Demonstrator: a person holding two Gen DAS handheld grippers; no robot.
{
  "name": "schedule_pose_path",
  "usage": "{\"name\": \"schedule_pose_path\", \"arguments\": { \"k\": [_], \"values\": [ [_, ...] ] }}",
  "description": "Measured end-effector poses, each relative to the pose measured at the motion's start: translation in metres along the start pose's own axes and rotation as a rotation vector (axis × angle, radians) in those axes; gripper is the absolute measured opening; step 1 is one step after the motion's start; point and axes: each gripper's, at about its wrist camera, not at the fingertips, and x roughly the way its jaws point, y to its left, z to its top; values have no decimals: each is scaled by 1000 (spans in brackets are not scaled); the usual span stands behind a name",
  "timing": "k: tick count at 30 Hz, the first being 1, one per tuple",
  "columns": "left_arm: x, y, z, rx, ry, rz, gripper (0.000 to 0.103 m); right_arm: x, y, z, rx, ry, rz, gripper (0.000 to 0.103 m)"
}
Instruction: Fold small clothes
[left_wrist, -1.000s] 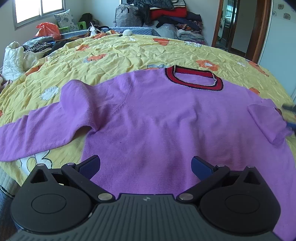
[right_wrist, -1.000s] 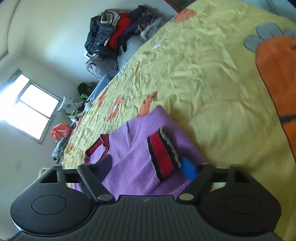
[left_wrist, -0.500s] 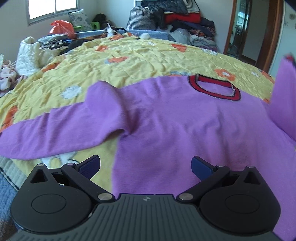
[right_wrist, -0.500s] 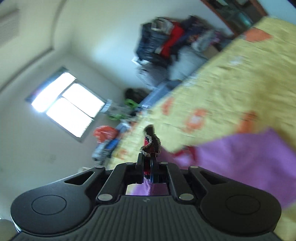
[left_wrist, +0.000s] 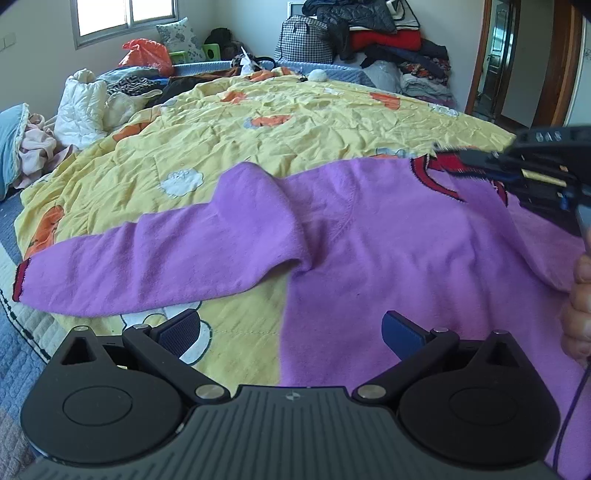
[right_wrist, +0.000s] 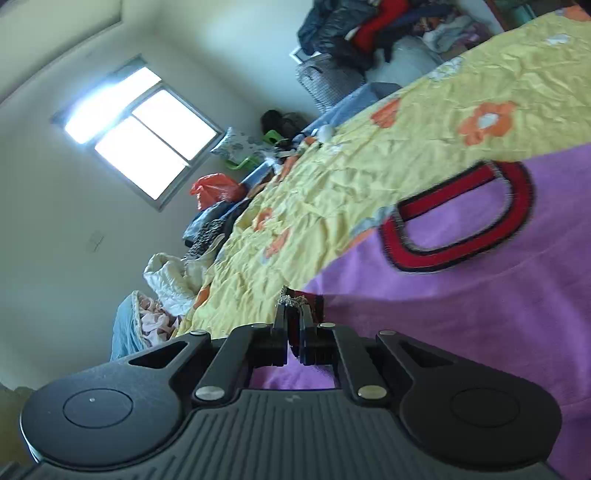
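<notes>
A bedroom with a window (left_wrist: 123, 16) at the far left, and a wide bed under a yellow quilt (left_wrist: 295, 122) printed with orange and white flowers. Along the quilt's left edge lie a white padded bundle (left_wrist: 83, 105) and an orange plastic bag (left_wrist: 149, 55); further right, against the back wall, a heap of dark and red clothes (left_wrist: 373, 33) is stacked high.

On the quilt lies a purple sweater (left_wrist: 388, 251), spread flat. Its one sleeve (left_wrist: 159, 266) stretches out to the left, ending in a dark red cuff near the bed's edge.

My left gripper (left_wrist: 291, 330) hovers over the sweater's lower hem, its blue-padded jaws wide apart with nothing between them.

Further right sits the sweater's red neckband (right_wrist: 461, 218). My right gripper (right_wrist: 293, 314) has its jaws pressed together on the red cuff (right_wrist: 295, 295) of the other sleeve, which it holds lifted across the sweater's body near the neckband. My right hand (left_wrist: 578, 306) shows at the far right edge.
</notes>
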Motion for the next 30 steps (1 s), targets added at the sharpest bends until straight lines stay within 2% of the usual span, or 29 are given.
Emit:
{"name": "schedule_pose_path", "arguments": {
  "k": [4,7,10,13,14,15,16,17,19,21,22,23,25,26,27,28,30],
  "values": [
    [2,1,0,-1,6,6,103,3,20,11,3,-41,60,5],
    [3,1,-2,-1,10,1,103,11,34,20,-29,-51,51,5],
    [4,0,-2,2,14,1,103,31,35,14,-21,11,54,5],
    [5,1,-2,3,16,0,103,56,27,-7,-53,99,-18,9],
    [5,1,-2,5,14,3,103,64,24,-16,-81,129,-59,16],
    [6,1,-2,7,14,5,103,75,21,-23,-106,186,-97,27],
    [6,1,-2,7,15,5,103,83,16,-30,-115,256,-132,64],
    [6,1,-2,7,18,6,103,83,14,-35,-138,292,-144,85],
    [6,4,-1,5,21,7,103,53,14,-39,-252,240,-133,83],
    [6,9,-1,-6,12,16,103,14,7,-34,-351,162,-173,83],
    [7,12,0,-16,15,19,103,-5,-1,-30,-399,130,-214,83],
    [9,16,0,-31,18,20,103,-18,-10,-26,-459,117,-308,83],
    [14,25,0,-58,28,21,103,-39,-31,-22,-604,77,-556,82],
    [16,29,0,-68,32,25,103,-47,-45,-20,-634,80,-641,83],
    [18,33,-1,-75,37,34,103,-54,-62,-17,-628,121,-702,83],
    [20,37,-1,-78,42,45,103,-59,-77,-17,-608,168,-735,83],
    [23,47,-2,-86,40,72,103,-82,-94,-19,-557,188,-673,90]
  ]
}}
